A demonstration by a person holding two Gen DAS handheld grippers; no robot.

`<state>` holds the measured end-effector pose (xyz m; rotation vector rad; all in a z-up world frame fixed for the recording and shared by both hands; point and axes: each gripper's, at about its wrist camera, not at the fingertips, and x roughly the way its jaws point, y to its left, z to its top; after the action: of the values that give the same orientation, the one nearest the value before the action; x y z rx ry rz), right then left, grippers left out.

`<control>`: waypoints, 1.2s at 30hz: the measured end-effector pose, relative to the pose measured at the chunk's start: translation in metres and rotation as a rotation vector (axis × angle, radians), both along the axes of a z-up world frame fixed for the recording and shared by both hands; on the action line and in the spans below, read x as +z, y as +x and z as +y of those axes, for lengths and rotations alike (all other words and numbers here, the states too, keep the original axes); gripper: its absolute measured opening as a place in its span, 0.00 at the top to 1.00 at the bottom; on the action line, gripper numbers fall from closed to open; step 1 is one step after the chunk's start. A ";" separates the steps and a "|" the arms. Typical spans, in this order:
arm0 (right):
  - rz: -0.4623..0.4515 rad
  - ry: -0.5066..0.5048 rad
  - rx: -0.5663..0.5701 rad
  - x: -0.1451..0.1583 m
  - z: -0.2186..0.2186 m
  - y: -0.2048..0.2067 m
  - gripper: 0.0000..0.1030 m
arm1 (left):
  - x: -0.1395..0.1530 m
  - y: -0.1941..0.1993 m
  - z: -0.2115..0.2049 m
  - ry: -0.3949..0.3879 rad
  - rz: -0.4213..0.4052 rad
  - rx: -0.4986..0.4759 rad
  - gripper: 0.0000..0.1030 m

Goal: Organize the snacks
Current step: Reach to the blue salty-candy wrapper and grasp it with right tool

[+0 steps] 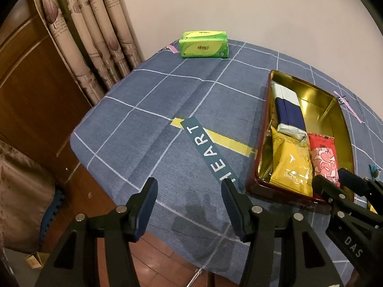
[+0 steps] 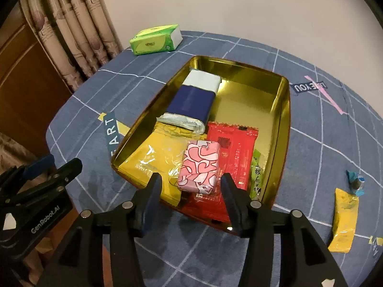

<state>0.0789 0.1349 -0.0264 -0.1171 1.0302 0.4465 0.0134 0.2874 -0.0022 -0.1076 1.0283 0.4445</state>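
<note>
A gold tin tray (image 2: 284, 110) on the blue checked tablecloth holds a blue-and-white pack (image 2: 191, 100), a yellow pouch (image 2: 153, 153), a red packet (image 2: 234, 148) and a green packet (image 2: 256, 174). A pink patterned packet (image 2: 199, 167) lies on top of them. My right gripper (image 2: 191, 179) is open around it, pads clear of its sides. In the left wrist view the tray (image 1: 335, 110) sits at right, with the right gripper (image 1: 332, 175) at its near end. My left gripper (image 1: 189, 183) is open over bare cloth, nothing between its fingers.
A yellow packet (image 2: 344, 220) and a small blue-wrapped candy (image 2: 355, 183) lie on the cloth right of the tray. A green tissue pack (image 1: 203, 44) sits at the far table edge by the wall. Curtains and a wooden door stand left; the table's near edge drops to the floor.
</note>
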 end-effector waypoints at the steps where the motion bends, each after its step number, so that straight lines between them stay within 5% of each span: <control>1: -0.001 0.004 0.001 0.001 -0.001 -0.001 0.51 | 0.000 0.000 0.000 -0.001 -0.001 0.000 0.45; 19: -0.032 0.043 -0.049 0.017 -0.050 -0.004 0.49 | 0.000 0.000 -0.003 0.020 -0.002 -0.003 0.45; 36: -0.061 -0.100 -0.314 -0.001 -0.216 0.041 0.49 | 0.000 0.000 -0.008 0.064 -0.007 0.001 0.45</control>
<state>0.1202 -0.0811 -0.0276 -0.0567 0.9905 0.1057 0.0130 0.2791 -0.0021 -0.0520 1.0060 0.4773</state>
